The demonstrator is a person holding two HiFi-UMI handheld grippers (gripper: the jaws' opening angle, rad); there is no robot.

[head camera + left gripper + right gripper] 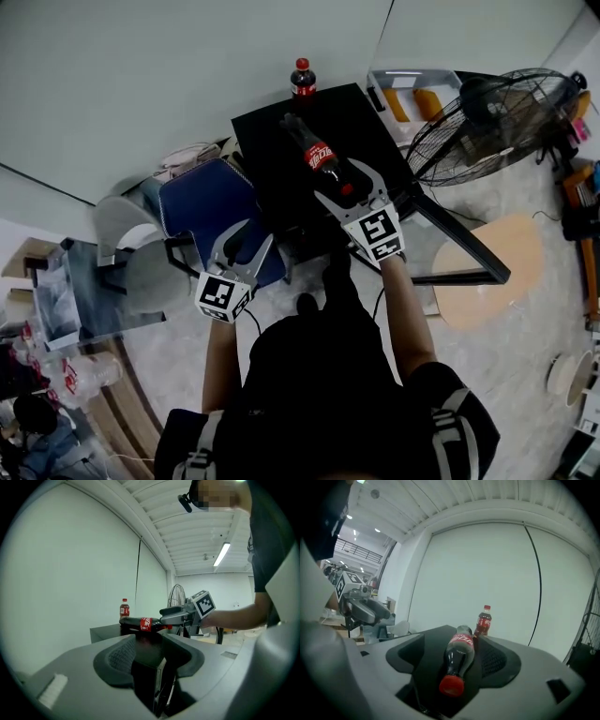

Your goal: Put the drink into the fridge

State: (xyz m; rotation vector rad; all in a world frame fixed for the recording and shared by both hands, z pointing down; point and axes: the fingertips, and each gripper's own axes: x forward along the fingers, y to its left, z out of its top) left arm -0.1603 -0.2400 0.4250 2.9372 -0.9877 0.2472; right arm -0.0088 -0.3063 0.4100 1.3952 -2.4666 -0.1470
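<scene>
A: Biggest first. What carries it all?
B: A black cabinet (262, 150). There's a fan (492, 117) off its right edge and a blue chair (202, 202) off its left edge. The chair shows in the head view only.
A: Grippers?
B: The right gripper (345, 185) reaches over the cabinet's near edge, jaws spread. The lying cola bottle (323, 157) is between them, cap toward the person. The head view hides the fit. The right gripper view shows a dark gap along the bottle's left side, while its right side leans at the pad (493, 662). Not pinched.
A: Left one?
B: The left gripper (242, 246) is off the near left corner, over the chair. Jaws are spread with nothing between them, and its own view confirms that.
A: Is the bottle down?
B: The left gripper view gives it side-on: level, seemingly resting on the cabinet top near the middle.
A: Smallest?
B: A standing cola bottle (302, 80), upright at the far edge, just beyond the lying one's base.
</scene>
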